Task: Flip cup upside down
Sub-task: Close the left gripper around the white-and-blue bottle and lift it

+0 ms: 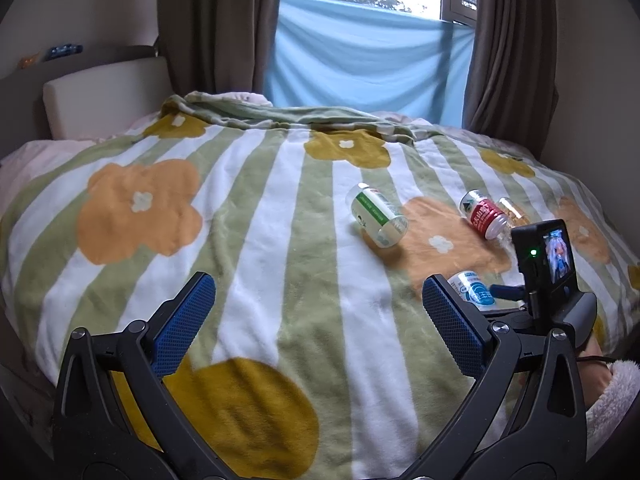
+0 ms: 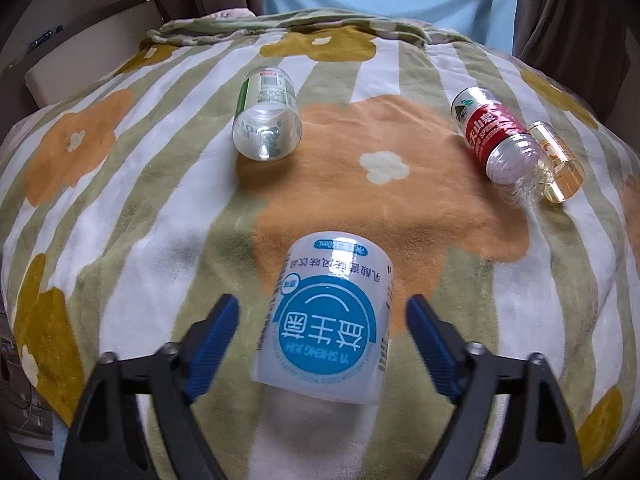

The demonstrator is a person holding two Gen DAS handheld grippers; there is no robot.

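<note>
Four cut plastic cups on the bed [image 2: 120, 200]: one with a blue-and-white label [image 2: 326, 320] near the front edge, one with a green-and-white label [image 2: 268, 120] toward the middle, one with a red label [image 2: 498, 136] and one amber-tinted [image 2: 558, 164] touching it, both toward the right edge. One flowered striped blanket [image 1: 260, 240]. Two claws: left [image 1: 316, 316] and right [image 2: 322, 344]. Two curtains [image 1: 216, 20]. One blue sheet [image 1: 360, 60] across the window.
</note>
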